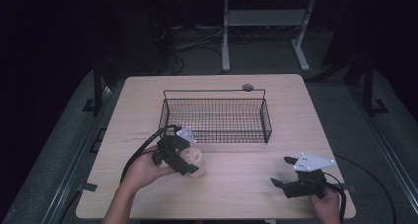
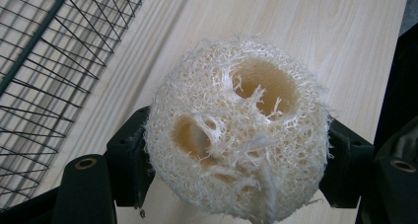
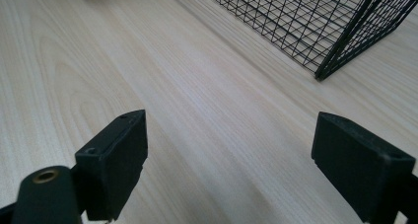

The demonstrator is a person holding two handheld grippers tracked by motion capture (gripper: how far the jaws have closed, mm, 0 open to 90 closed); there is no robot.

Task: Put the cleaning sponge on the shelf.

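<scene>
A pale, fibrous loofah sponge (image 2: 236,130) with two round holes sits between the black jaws of my left gripper (image 2: 236,165), which is shut on it. In the high view the left gripper (image 1: 190,159) holds the loofah (image 1: 194,159) just above the table, in front of the near left corner of a black wire basket (image 1: 217,133). My right gripper (image 1: 283,172) stands open near the table's front right, with nothing between its jaws. In the right gripper view, the right gripper (image 3: 231,160) points across bare wood toward the basket's corner (image 3: 340,51).
The light wooden table (image 1: 246,184) has bare wood between the two grippers. A small round dark object (image 1: 247,87) lies at the far edge behind the basket. Table legs and cables sit on the floor beyond.
</scene>
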